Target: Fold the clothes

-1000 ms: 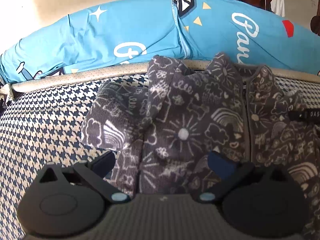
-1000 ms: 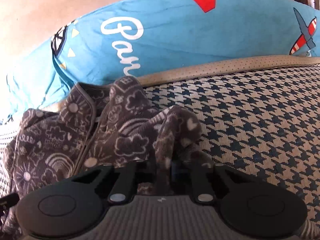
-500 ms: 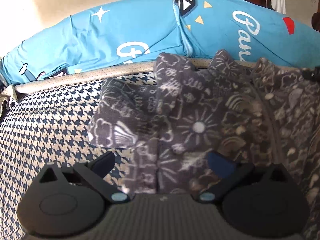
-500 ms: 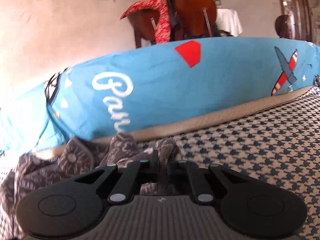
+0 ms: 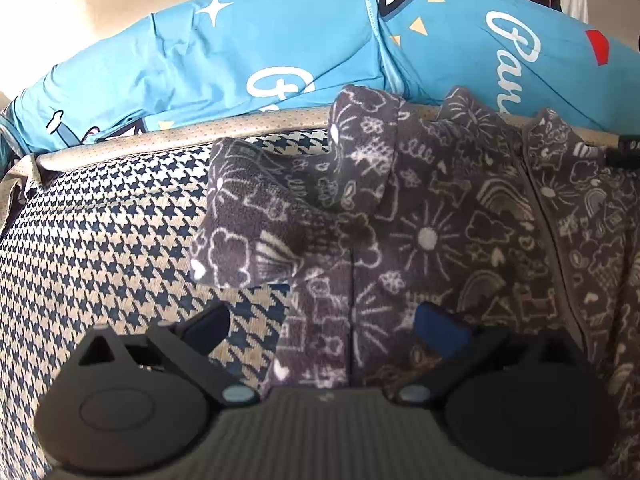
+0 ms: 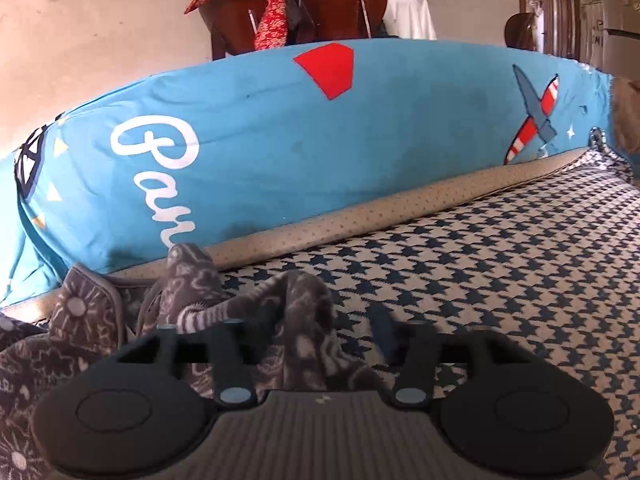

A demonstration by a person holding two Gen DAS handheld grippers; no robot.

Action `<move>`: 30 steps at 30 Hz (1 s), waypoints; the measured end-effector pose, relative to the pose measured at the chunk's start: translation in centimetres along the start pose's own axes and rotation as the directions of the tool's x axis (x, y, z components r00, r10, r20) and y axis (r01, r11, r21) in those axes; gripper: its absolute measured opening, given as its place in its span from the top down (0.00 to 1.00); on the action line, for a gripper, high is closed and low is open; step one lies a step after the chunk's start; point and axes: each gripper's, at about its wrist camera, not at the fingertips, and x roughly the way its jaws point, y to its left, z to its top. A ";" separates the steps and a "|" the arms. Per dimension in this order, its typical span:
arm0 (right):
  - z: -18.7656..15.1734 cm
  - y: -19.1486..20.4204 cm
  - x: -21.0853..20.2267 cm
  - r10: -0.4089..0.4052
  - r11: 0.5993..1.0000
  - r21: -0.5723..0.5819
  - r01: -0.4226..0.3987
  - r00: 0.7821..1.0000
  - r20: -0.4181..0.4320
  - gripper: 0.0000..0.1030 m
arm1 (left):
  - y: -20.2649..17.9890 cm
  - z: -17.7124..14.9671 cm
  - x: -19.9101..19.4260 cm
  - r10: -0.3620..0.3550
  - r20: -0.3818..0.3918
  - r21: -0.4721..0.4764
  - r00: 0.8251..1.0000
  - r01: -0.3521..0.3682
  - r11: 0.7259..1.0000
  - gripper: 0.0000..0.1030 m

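A dark grey fleece garment [image 5: 424,216] with white doodle prints lies rumpled on the houndstooth surface [image 5: 104,248], its zip running down on the right. My left gripper [image 5: 324,326] hovers low over the garment's left part, open wide, with nothing pinched. In the right wrist view a bunched fold of the same garment [image 6: 296,304] lies between the fingers of my right gripper [image 6: 312,330], whose jaws stand apart. Its right blue pad [image 6: 384,334] shows; fabric hides the left one.
A long blue printed bolster [image 5: 248,52] [image 6: 304,152] runs along the far edge, behind a beige piped border [image 6: 384,212]. Bare houndstooth cover [image 6: 500,280] spreads to the right of the garment. Wooden chairs with a red cloth [image 6: 272,4] stand beyond.
My right gripper, shut on the garment's fold until half a second ago, has opened and the fold rests between its jaws. The garment has shifted slightly in the left wrist view.
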 end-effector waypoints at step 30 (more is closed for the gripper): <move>-4.3 6.8 -6.5 0.242 0.963 -0.093 -0.253 0.963 -0.116 0.33 | 1.3 0.3 -0.3 0.008 0.022 -0.073 1.000 -0.006 0.997 0.00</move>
